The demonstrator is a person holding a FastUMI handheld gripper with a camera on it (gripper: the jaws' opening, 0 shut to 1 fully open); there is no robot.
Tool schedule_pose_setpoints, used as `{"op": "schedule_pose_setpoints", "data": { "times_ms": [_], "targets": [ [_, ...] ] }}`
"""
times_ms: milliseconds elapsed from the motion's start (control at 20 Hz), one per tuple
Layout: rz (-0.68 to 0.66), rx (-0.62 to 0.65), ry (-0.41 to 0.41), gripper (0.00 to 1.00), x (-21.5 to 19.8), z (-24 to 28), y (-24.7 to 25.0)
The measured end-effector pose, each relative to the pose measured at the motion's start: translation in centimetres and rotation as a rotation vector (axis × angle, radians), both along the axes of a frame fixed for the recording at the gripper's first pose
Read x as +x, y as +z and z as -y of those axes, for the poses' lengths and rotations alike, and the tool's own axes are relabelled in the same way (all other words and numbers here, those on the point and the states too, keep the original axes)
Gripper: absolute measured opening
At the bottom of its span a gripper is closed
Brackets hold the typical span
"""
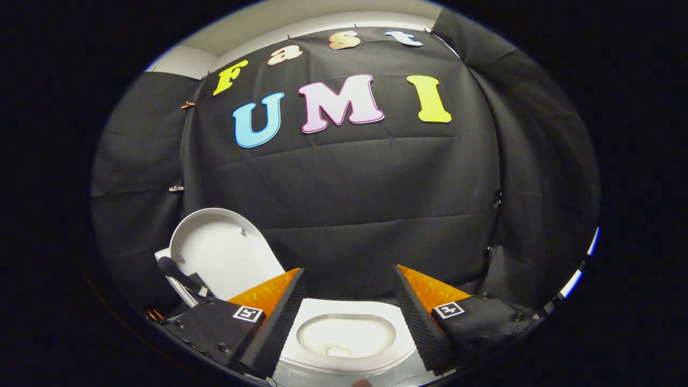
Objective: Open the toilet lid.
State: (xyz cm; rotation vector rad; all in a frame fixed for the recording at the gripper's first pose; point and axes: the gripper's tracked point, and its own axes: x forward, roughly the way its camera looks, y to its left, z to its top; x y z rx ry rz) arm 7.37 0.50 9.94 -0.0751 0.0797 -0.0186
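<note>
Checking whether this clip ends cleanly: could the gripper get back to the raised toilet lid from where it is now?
Probably yes. The gripper is open and holds nothing, above the toilet seat. The lid stands raised beyond its left finger, with nothing between them. How far off it stands cannot be told.

White toilet (344,355), bowl and seat ring, set low in front of black cloth wall (349,204). Seat ring bare, oval opening visible. Lid (223,252) raised, hinged at rear, leaning toward left side against wall. Gripper (349,317) fingers parted wide, hanging above seat ring, touching nothing, bowl opening seen between them.
</note>
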Motion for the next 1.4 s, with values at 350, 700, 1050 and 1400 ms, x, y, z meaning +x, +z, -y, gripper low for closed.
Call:
{"op": "schedule_pose_setpoints", "data": {
  "times_ms": [350,700,1050,1400],
  "targets": [
    [0.016,-0.071,0.002,0.99,-0.1,0.1,-0.9],
    [-0.029,-0.059,0.002,0.99,-0.2,0.3,-2.4],
    [-0.047,-0.017,-0.019,0.99,-0.2,1.1,-2.7],
    [-0.017,-0.022,-0.030,0.99,-0.3,1.5,-1.9]
  ]
}}
